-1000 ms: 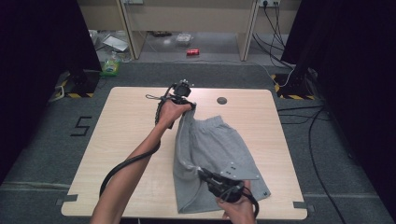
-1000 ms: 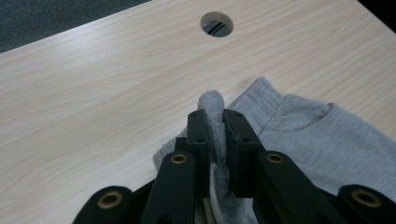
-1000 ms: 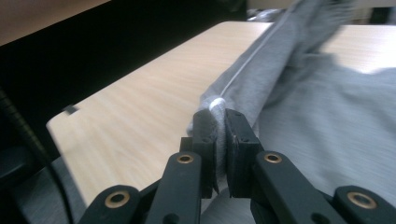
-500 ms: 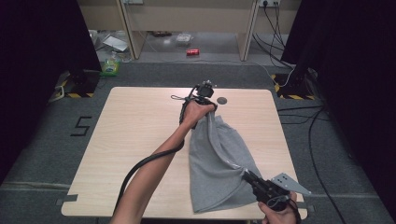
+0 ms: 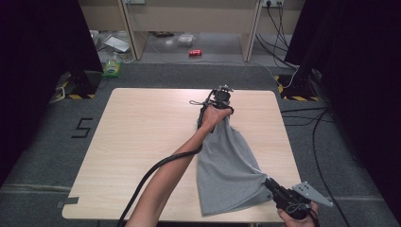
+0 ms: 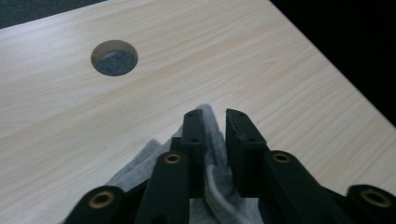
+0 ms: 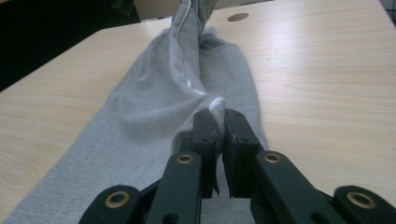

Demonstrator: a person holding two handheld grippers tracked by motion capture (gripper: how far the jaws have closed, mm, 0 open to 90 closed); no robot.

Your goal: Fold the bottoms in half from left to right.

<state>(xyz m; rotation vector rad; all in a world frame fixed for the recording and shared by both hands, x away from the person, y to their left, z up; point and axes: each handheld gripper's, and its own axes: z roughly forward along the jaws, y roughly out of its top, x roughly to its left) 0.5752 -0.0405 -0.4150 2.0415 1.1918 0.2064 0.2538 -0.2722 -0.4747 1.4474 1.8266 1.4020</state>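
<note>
A grey garment (image 5: 227, 161) lies stretched in a narrow strip over the right half of the wooden table (image 5: 142, 142). My left gripper (image 5: 222, 97) is at its far end, near the table's back edge. In the left gripper view its jaws (image 6: 215, 116) have just been opening a little, and a bunched corner of cloth (image 6: 215, 135) with a white cord still fills the gap. My right gripper (image 5: 267, 182) is at the front right corner. Its jaws (image 7: 217, 116) are shut on the garment's (image 7: 163, 93) white-stitched hem, and the cloth rises from there toward the far hand.
A round cable hole (image 6: 114, 57) is in the tabletop just beyond the left gripper. The table's right edge runs close to both grippers. On the floor behind are a red can (image 5: 195, 52) and a green bottle (image 5: 112, 68). Cables (image 5: 321, 118) trail on the right.
Both hands moved to the right and dragged the garment along. It went from a wide spread shape to a narrow strip pulled between the back edge and the front right corner.
</note>
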